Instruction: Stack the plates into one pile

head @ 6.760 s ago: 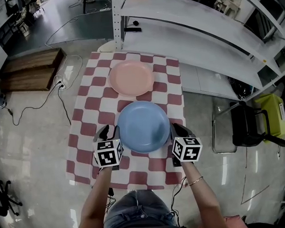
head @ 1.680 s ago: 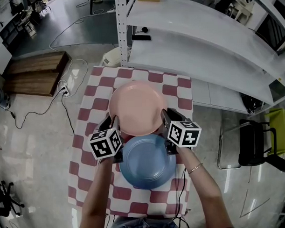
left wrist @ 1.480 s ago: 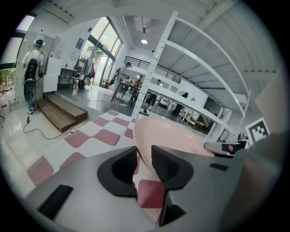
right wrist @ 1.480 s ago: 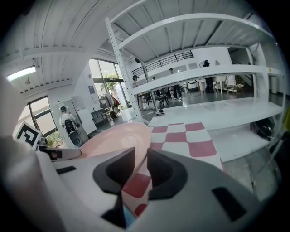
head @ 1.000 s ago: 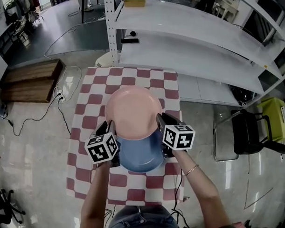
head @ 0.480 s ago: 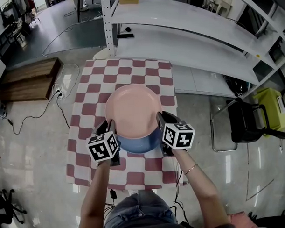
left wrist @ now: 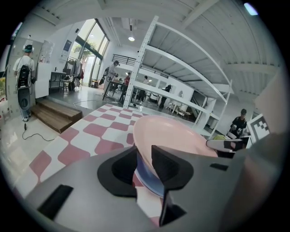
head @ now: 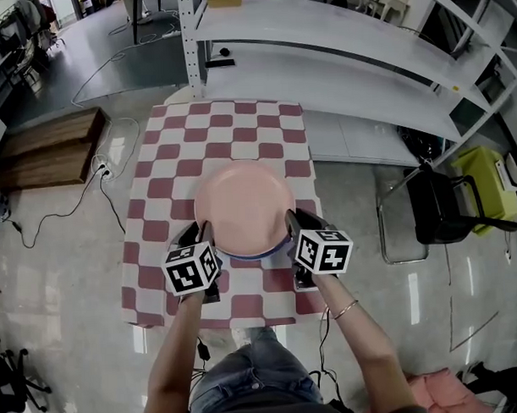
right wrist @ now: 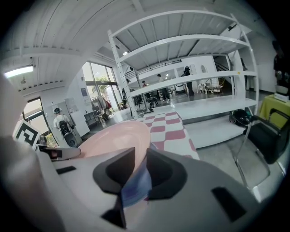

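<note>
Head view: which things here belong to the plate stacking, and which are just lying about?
In the job:
pink plate, gripped at its rim by the left gripper and right gripper
blue plate just beneath it
checkered table

Just lying about:
white shelving
wooden platform
black chair
yellow-green box

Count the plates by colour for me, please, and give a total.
pink plate: 1
blue plate: 1
Total: 2
</note>
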### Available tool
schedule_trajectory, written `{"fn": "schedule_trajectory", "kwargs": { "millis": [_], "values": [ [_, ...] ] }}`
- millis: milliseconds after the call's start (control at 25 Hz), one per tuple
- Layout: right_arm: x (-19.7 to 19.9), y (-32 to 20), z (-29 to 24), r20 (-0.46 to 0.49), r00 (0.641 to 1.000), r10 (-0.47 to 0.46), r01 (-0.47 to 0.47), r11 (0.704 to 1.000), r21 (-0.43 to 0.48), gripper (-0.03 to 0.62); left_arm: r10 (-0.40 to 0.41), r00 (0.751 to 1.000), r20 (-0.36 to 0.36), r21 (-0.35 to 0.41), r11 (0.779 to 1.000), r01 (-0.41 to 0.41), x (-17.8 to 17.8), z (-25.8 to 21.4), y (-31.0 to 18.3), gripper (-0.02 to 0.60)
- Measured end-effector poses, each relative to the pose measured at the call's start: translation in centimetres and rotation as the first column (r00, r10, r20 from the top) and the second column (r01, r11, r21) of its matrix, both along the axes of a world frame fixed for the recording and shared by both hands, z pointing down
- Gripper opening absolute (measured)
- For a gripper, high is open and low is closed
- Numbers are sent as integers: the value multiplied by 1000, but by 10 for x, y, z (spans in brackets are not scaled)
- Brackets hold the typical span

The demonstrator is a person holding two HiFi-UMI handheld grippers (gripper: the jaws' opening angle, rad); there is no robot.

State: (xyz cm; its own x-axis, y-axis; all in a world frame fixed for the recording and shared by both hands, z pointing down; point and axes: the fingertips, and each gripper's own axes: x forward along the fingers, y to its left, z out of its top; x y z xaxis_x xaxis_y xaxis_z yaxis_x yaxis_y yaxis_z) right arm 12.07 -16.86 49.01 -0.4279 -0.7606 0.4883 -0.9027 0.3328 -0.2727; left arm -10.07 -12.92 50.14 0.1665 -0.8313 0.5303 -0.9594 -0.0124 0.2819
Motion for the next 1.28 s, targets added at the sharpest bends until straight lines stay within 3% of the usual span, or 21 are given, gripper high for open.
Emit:
{"fn": "schedule_trajectory", "kwargs": {
  "millis": [600, 1280],
  "values": [
    [15, 17, 23, -102, 994, 27, -25, 999, 23, 80, 60, 997, 40, -40, 997, -58, 16, 26, 2, 109],
    [12, 18, 41, -119, 992, 33, -33, 999, 5, 83, 76, 996, 54, -68, 995, -73, 13, 40, -1, 109]
  ]
}}
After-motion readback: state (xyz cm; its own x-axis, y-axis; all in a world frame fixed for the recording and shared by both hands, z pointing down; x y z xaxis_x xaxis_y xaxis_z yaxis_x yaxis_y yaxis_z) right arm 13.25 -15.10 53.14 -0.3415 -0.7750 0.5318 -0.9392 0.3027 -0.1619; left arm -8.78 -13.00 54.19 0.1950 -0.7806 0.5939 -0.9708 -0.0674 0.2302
